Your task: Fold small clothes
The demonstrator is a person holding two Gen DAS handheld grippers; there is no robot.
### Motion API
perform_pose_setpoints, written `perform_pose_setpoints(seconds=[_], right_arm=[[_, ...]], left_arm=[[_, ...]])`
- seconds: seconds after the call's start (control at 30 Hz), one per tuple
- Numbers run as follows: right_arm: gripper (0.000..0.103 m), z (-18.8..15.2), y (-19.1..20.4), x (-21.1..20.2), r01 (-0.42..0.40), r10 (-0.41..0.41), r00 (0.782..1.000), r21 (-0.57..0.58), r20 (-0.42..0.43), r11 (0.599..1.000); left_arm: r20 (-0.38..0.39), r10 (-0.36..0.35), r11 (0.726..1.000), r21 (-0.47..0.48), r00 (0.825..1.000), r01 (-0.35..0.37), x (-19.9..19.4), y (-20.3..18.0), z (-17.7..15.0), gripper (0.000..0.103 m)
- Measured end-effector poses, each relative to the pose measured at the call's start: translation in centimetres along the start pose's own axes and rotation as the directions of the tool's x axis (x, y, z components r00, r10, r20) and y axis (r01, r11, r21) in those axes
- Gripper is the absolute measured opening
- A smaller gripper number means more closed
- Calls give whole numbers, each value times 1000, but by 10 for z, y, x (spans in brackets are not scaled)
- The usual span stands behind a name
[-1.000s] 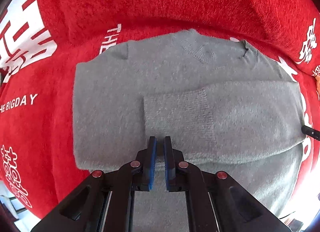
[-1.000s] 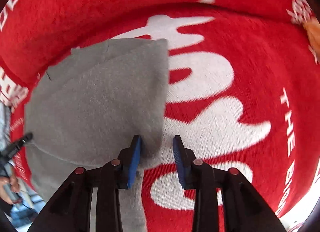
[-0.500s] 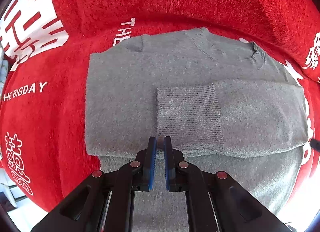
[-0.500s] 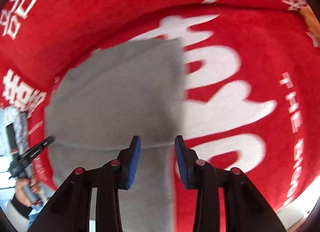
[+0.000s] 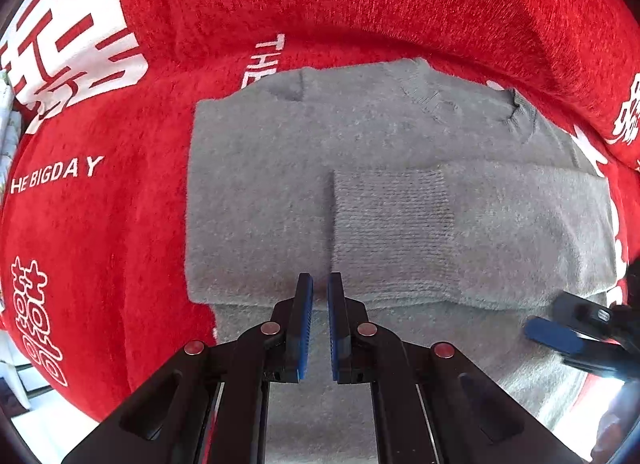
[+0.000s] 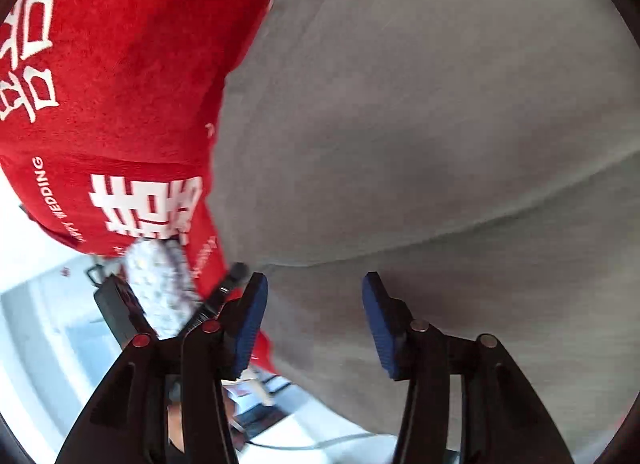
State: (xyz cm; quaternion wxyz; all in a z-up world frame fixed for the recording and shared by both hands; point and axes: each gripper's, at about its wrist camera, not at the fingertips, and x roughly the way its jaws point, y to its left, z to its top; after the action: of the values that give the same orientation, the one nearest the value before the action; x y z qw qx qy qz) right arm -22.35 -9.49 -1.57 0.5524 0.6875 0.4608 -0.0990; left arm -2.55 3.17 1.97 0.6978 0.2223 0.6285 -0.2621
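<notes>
Item: one small grey knitted sweater (image 5: 260,191), fuzzy pile, lying flat on a red plush cloth (image 5: 100,244). Ribbed round neckline at the far right of the left wrist view. One sleeve (image 5: 460,232) is folded across the body, its ribbed cuff (image 5: 392,223) ending just ahead of the left gripper (image 5: 320,292). A horizontal fold edge runs just beyond the fingertips; further grey fabric extends beneath the tool.

Tools, two: black two-finger grippers with blue ribbed pads.
- Left gripper: points down over the sweater's middle, jaws drawn together, only a narrow slit between the pads, nothing gripped.
- Right gripper (image 6: 314,284): jaws opening, pads apart with grey fabric lying behind the gap, nothing pinched. It appears at the right edge of the left wrist view, over the sweater's lower right part.

Writing on the cloth, white print: "HE BIGDAY" left of the left gripper; "THE" partly covered at the sweater's far edge; "WEDDING" left of the right gripper; several large Chinese characters, including double-happiness motifs.
</notes>
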Motion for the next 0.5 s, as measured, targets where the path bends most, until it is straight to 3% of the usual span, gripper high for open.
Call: perform_pose_setpoints(seconds=[0.13, 0.17, 0.2, 0.23, 0.3, 0.4, 0.5], right_arm=[[55, -2, 3, 27, -18, 17, 1000, 86, 13, 996], [51, -1, 4, 27, -30, 26, 999, 101, 34, 994], [39, 0, 6, 25, -33, 27, 998, 109, 58, 993], [7, -2, 8, 22, -38, 29, 996, 108, 81, 993], [8, 0, 15, 20, -22, 15, 996, 80, 87, 997], [8, -3, 21, 28, 104, -103, 993, -6, 49, 995], [9, -6, 19, 33, 127, -126, 991, -21, 43, 992]], left_arm=[[3, -3, 1000, 2, 1000, 3, 0, 3, -1, 8], [5, -11, 1000, -6, 1000, 12, -1, 5, -1, 8], [9, -15, 1000, -9, 1000, 15, -2, 6, -1, 8], [13, -18, 1000, -10, 1000, 18, -3, 6, -1, 8], [12, -13, 1000, -9, 1000, 13, -3, 7, -1, 8], [-3, -12, 1000, -13, 1000, 12, 3, 8, -2, 8], [-15, -16, 1000, -20, 1000, 15, 8, 9, -4, 8]])
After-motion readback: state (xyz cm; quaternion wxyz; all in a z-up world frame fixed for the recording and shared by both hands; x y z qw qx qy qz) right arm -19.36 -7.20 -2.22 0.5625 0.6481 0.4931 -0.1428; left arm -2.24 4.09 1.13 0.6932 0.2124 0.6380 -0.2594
